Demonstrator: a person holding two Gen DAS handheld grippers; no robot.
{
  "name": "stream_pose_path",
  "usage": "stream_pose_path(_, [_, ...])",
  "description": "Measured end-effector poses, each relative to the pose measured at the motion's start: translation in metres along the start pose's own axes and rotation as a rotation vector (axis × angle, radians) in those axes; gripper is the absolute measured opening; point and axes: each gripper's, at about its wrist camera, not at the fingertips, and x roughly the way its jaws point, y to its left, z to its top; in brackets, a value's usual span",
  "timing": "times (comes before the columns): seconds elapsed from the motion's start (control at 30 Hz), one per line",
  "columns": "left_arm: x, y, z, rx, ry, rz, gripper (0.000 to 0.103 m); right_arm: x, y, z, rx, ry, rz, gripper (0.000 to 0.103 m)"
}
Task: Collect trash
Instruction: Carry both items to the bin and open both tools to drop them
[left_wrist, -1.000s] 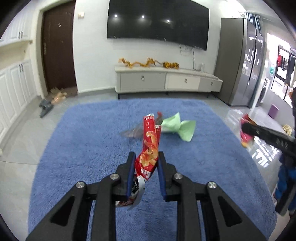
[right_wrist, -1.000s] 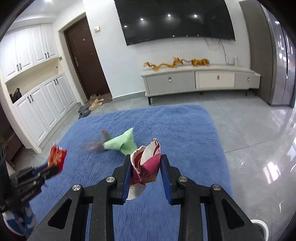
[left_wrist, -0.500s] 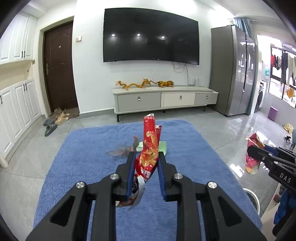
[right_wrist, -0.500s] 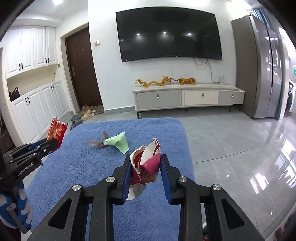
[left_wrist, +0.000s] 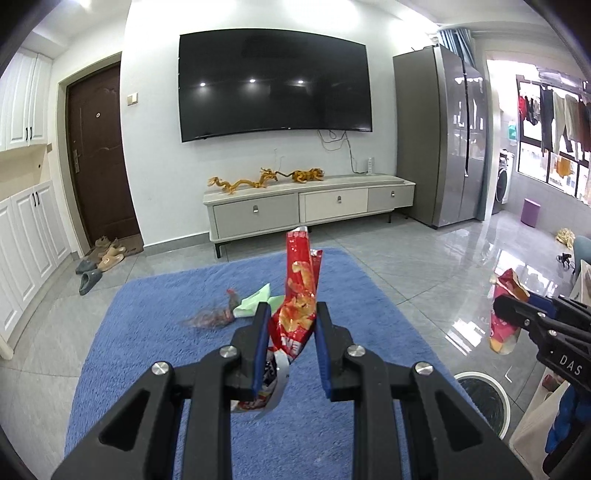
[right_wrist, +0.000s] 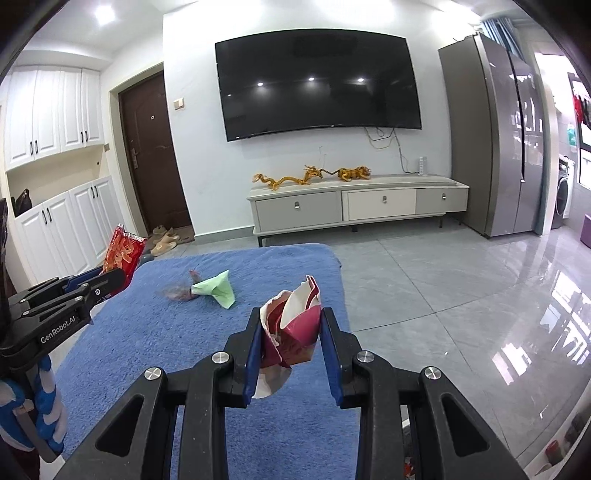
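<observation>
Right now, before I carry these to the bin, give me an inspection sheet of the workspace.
Surface: blue rug on grey tiles.
Job's things: red snack bag and maroon wrapper held; green wrapper and clear wrapper lie on the rug.
Clutter: slippers by the door.
Grippers: left gripper and right gripper each shut on trash.
Cables: TV leads on the wall.
Surroundings: white-rimmed bin, TV cabinet, fridge.

The right gripper (right_wrist: 290, 343) clamps a crumpled maroon-and-white wrapper (right_wrist: 295, 332) between its blue pads, above the near part of a blue rug (right_wrist: 147, 343). Ahead and to its left a green paper scrap (right_wrist: 218, 290) lies on the rug beside a blurred reddish-brown wrapper (right_wrist: 179, 291). Farther left, the left gripper (right_wrist: 110, 282) pinches a red snack bag (right_wrist: 122, 256) that sticks up from its tips.
</observation>
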Motion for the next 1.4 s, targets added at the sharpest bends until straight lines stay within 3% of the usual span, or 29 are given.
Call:
stream_pose_path(0.37, [0.010, -0.039, 0.008, 0.074, 0.002, -0.042, 0.022, -0.014, -0.045, -0.011, 0.078, -0.017, -0.063, 0.028])
stream_pose_path(0.9, [0.032, -0.136, -0.001, 0.220, 0.074, -0.153, 0.022, -0.029, -0.118, -0.041, 0.217, -0.005, -0.156, 0.028])
stream_pose_path(1.1, [0.043, -0.177, -0.009, 0.276, 0.124, -0.235, 0.023, -0.032, -0.146, -0.059, 0.267, 0.031, -0.193, 0.028])
stream_pose_path(1.4, [0.081, -0.249, -0.035, 0.328, 0.281, -0.412, 0.024, -0.019, -0.183, -0.098, 0.333, 0.159, -0.254, 0.028])
